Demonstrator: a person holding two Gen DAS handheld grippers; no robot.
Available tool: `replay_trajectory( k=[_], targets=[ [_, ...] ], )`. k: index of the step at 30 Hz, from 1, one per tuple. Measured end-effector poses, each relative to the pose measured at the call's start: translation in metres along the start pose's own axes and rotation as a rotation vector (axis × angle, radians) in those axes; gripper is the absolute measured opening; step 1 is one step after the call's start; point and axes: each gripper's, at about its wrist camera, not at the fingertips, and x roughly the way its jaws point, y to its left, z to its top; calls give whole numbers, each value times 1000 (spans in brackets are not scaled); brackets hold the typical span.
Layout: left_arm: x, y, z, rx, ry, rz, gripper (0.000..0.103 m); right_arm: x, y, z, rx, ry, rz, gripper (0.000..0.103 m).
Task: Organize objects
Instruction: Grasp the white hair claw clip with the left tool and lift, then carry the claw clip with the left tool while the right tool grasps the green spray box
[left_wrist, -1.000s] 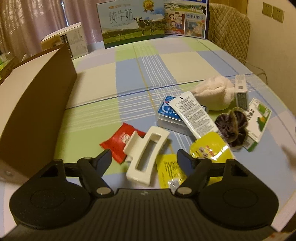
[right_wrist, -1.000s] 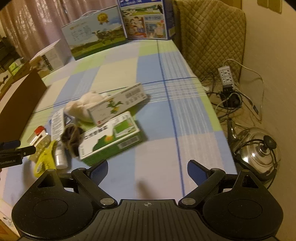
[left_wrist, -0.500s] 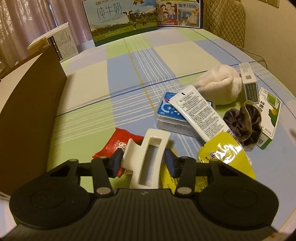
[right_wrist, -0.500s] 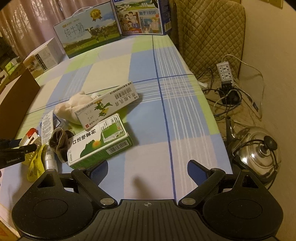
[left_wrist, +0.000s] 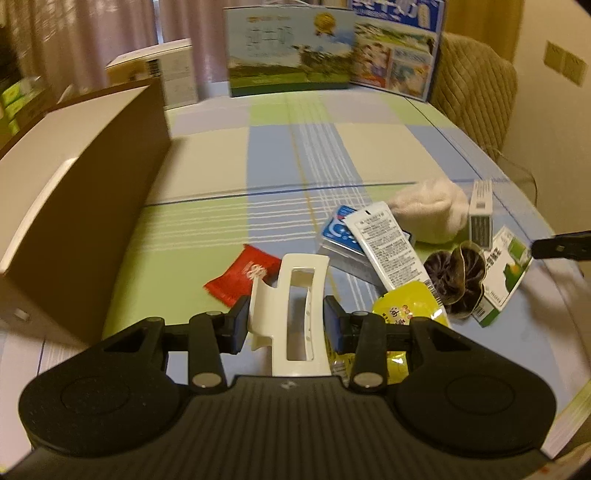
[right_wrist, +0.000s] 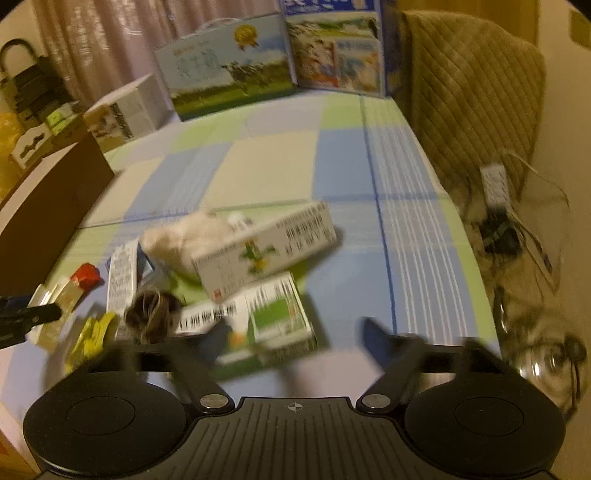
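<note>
Left gripper (left_wrist: 286, 325) pinching the white hair claw clip (left_wrist: 291, 314) between its two blue pads, one on each long side; the clip's long axis runs straight forward along the fingers, away from the camera, so the grasp is across its narrow width. The clip appears raised off the checked tablecloth (left_wrist: 295, 162), though the wrist view does not settle whether its far end touches the red snack packet (left_wrist: 243, 273) behind it. The brown cardboard box (left_wrist: 74, 206) stands to the left of this gripper, close by and open at the top — judged the likely container, which would make the coming move a carry leftward and over its near wall. Remaining clutter lies to the right of the clip: a yellow sachet (left_wrist: 402, 306) just beside the right pad, a white tube (left_wrist: 388, 243) over a blue-labelled case (left_wrist: 338, 230), a dark scrunchie (left_wrist: 456, 275), a cream cloth bundle (left_wrist: 430, 210) and a green-and-white carton (left_wrist: 504, 273). Right gripper (right_wrist: 291, 338) with jaws spread wide and holding nothing, hovering over that carton at the pile's right side; its view is motion-blurred. The left hand is thus the nearer to the box, the right the nearer to the cartons.
</note>
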Motion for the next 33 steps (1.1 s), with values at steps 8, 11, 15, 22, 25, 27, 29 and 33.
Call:
replay_trajectory(
  k=[8, 11, 15, 22, 25, 27, 29, 33],
  targets=[
    [-22, 23, -15, -107, 13, 57, 37, 44, -27, 28, 56, 17, 33, 17],
    [-28, 29, -20, -139, 22, 72, 37, 57, -37, 34, 101, 51, 81, 16],
    [-34, 31, -27, -158, 30, 83, 37, 62, -41, 35, 95, 115, 157, 16],
    [-39, 29, -37, -180, 49, 78, 37, 45, -25, 5, -38, 199, 206, 16],
    [-42, 27, -42, -187, 58, 76, 37, 33, -15, -12, -71, 225, 223, 16],
    [-44, 27, -45, -194, 61, 77, 37, 23, -10, -19, -104, 222, 226, 16],
    [-46, 27, -47, -198, 62, 81, 37, 12, -7, -23, -137, 172, 193, 16],
    [-50, 26, -52, -208, 59, 88, 37, 11, -7, -6, -116, 111, 210, 16]
  ],
)
